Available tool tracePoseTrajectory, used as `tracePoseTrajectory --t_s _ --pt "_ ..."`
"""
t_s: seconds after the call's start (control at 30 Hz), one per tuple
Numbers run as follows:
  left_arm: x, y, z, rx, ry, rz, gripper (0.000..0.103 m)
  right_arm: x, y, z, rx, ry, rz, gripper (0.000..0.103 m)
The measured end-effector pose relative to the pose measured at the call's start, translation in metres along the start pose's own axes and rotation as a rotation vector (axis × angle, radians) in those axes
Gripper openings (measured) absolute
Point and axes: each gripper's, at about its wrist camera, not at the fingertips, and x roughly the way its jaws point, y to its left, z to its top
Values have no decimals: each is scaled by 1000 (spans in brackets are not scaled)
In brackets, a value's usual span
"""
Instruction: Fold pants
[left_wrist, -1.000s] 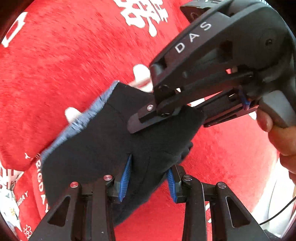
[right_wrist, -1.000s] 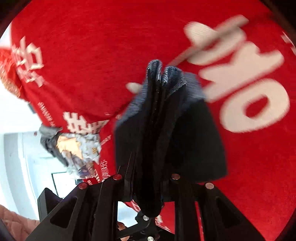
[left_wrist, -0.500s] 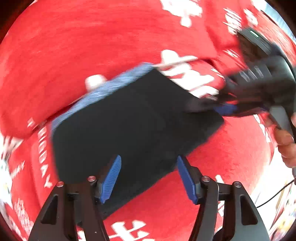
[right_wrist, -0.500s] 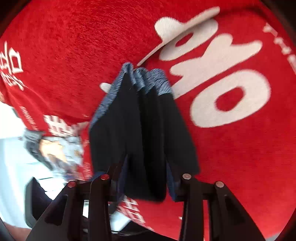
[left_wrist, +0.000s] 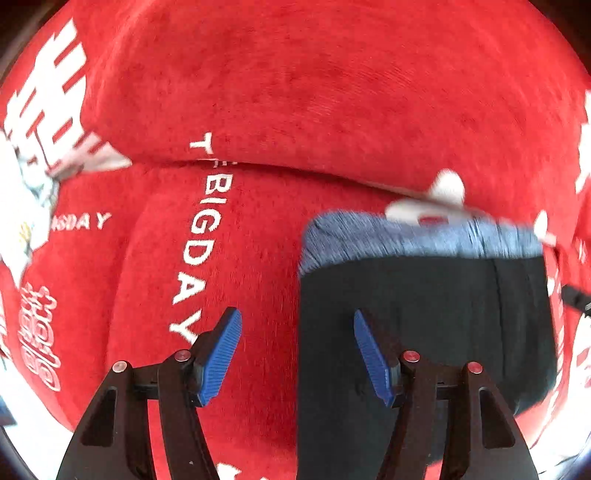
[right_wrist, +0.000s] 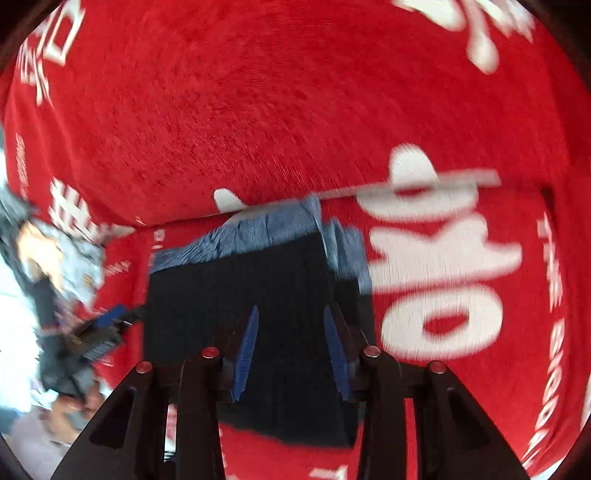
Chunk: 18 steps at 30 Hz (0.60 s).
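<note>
The folded dark pants (left_wrist: 424, 314) with a blue-grey ribbed waistband lie on the red blanket (left_wrist: 295, 92). My left gripper (left_wrist: 297, 354) is open and empty; its right finger is over the pants' left edge and its left finger over the blanket. In the right wrist view the pants (right_wrist: 240, 291) fill the middle. My right gripper (right_wrist: 290, 354) has its blue pads (right_wrist: 245, 350) apart on either side of the folded stack, over the dark cloth. The left gripper (right_wrist: 107, 325) shows blurred at the pants' left edge.
The red blanket has white lettering (left_wrist: 199, 240) and large white characters (right_wrist: 443, 258). A fold or seam (left_wrist: 295, 170) runs across it behind the pants. A patterned cloth (right_wrist: 55, 251) lies at the left edge of the right wrist view.
My left gripper has let go of the pants, opened and swung left. My right gripper has opened wider. The pants have come down flat onto the blanket.
</note>
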Motion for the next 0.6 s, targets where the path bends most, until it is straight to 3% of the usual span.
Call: tracePoseTrajectory --t_s 0.07,0.17,0.2,0.27,0.33,0.6 --pt "12 5 6 -41 29 -42 65 15 -7 13 19 32 -3 41" --pt "27 8 11 -51 49 -84 65 38 -25 20 92 122 60 39" --pt "30 9 11 -49 55 -91 65 41 -27 19 97 131 67 34" --pt "35 12 10 -47 59 -107 66 38 -29 19 54 139 46 14" --pt "39 12 9 -41 60 -97 75 39 -33 13 36 157 36 9" --pt "35 2 8 16 55 -43 78 34 -32 -5 76 132 -11 9"
